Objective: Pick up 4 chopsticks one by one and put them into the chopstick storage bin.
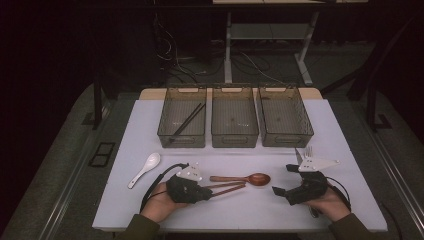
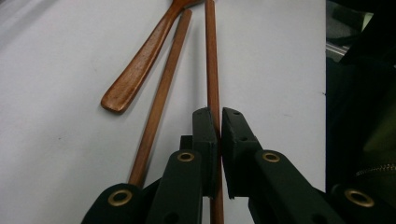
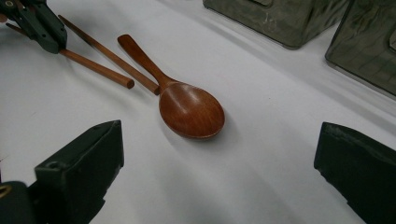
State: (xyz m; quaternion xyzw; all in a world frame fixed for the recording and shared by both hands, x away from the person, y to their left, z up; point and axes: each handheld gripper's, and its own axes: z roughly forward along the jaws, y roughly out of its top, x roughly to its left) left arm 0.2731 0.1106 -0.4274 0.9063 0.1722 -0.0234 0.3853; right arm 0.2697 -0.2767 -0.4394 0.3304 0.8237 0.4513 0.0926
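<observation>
In the high view we see the left gripper (image 1: 207,192) low in the frame, left of centre, its jaws pinching one of two brown wooden chopsticks (image 1: 227,188) that lie on the white table (image 1: 280,210); just above them in the picture lies a wooden spoon (image 1: 250,178), bowl to the right. The right gripper (image 1: 281,194) rests at the lower right with its jaws spread, holding nothing. A white ceramic spoon (image 1: 145,169) lies at the left, and three clear bins (image 1: 235,120) stand in a row across the upper middle, the left one holding dark chopsticks (image 1: 187,121). In the left gripper view the pads press on one chopstick (image 2: 213,70) running up the middle, while the other chopstick (image 2: 161,93) lies free to its left beside the spoon handle (image 2: 140,67). In the right gripper view the jaws stand wide apart at the bottom corners, the wooden spoon (image 3: 189,109) lying at the centre, the chopsticks (image 3: 100,67) and the left gripper (image 3: 39,25) at the upper left
</observation>
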